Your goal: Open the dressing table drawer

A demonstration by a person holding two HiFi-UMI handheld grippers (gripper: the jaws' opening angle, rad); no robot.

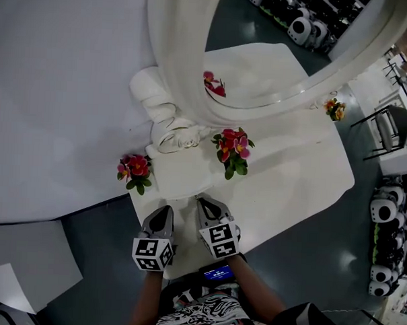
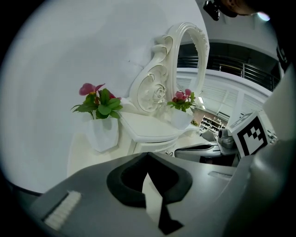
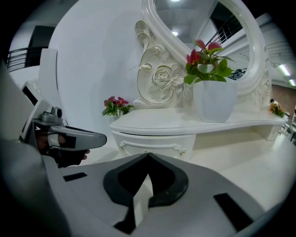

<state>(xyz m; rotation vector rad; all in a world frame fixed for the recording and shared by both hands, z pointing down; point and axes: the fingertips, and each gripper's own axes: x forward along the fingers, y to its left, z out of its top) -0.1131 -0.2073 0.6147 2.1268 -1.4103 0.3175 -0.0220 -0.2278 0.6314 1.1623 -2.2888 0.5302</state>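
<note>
The white dressing table (image 1: pixel 304 169) carries a raised shelf with a shut drawer (image 3: pixel 155 137) under it. A thin rope-like handle (image 3: pixel 173 147) runs across the drawer front. My right gripper (image 3: pixel 147 153) has its tips closed together at the middle of this handle, pinching it. In the head view the right gripper (image 1: pixel 203 201) reaches under the shelf edge, and the drawer is hidden there. My left gripper (image 1: pixel 166 211) hangs beside it to the left, off the table's corner, shut with nothing between its tips (image 2: pixel 148 154).
An oval mirror (image 1: pixel 276 47) in a carved white frame rises behind the shelf. White pots of pink flowers stand at the shelf's left (image 1: pixel 134 170) and on its right (image 1: pixel 232 150). A small orange bouquet (image 1: pixel 335 109) sits further back. Chairs and panda toys line the right side.
</note>
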